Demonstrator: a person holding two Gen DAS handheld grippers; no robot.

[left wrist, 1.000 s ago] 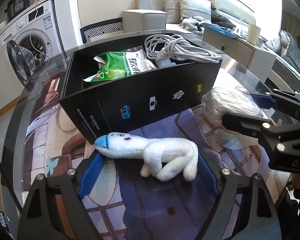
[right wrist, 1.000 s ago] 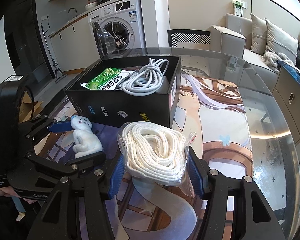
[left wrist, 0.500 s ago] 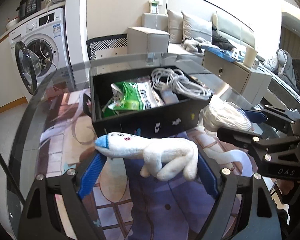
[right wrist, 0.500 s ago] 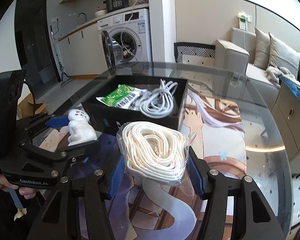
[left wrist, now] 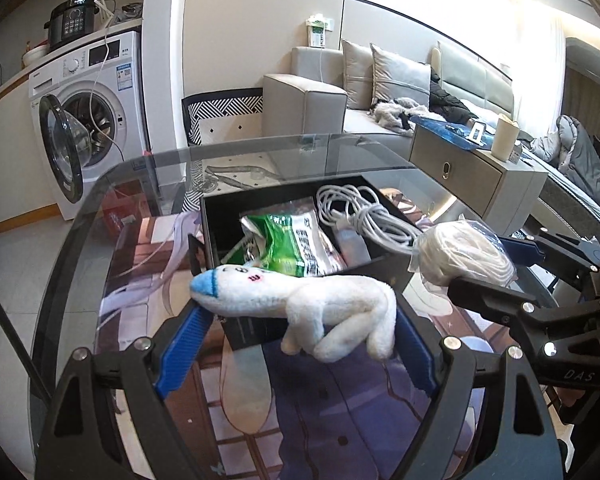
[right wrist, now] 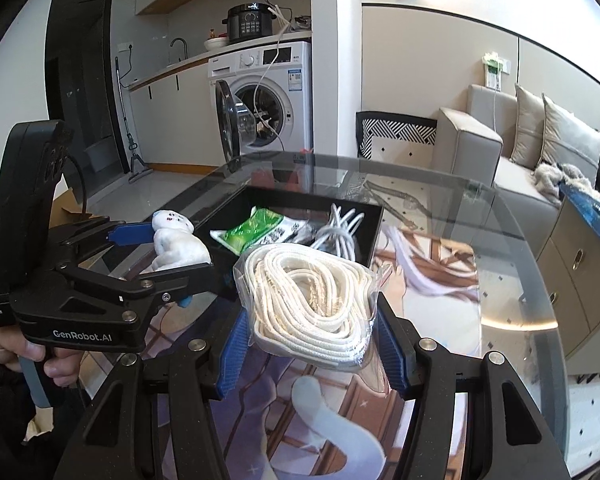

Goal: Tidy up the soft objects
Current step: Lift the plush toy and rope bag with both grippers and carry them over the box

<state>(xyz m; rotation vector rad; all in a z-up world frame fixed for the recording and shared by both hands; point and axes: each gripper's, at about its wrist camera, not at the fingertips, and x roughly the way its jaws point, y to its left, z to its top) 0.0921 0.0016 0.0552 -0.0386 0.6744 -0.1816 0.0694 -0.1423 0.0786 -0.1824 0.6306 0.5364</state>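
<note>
My left gripper (left wrist: 300, 344) is shut on a white plush toy (left wrist: 300, 300) with a blue snout and holds it in the air above the near wall of the black box (left wrist: 256, 326). My right gripper (right wrist: 308, 344) is shut on a clear bag of white rope (right wrist: 308, 296), also lifted, near the box's (right wrist: 370, 240) front right corner. The plush shows in the right wrist view (right wrist: 176, 244), and the rope bag shows in the left wrist view (left wrist: 464, 260). The box holds a green packet (left wrist: 288, 240) and a coiled white cable (left wrist: 364, 216).
The box stands on a round glass table (right wrist: 512, 288) over a printed mat. A washing machine (left wrist: 88, 120) with its door open is beyond the table's left, a sofa (left wrist: 380, 92) and a grey cabinet (left wrist: 472, 176) to the right.
Both grippers have risen with their loads and the view has tilted up. The plush and the rope bag left the table and now hang above the box's near edge.
</note>
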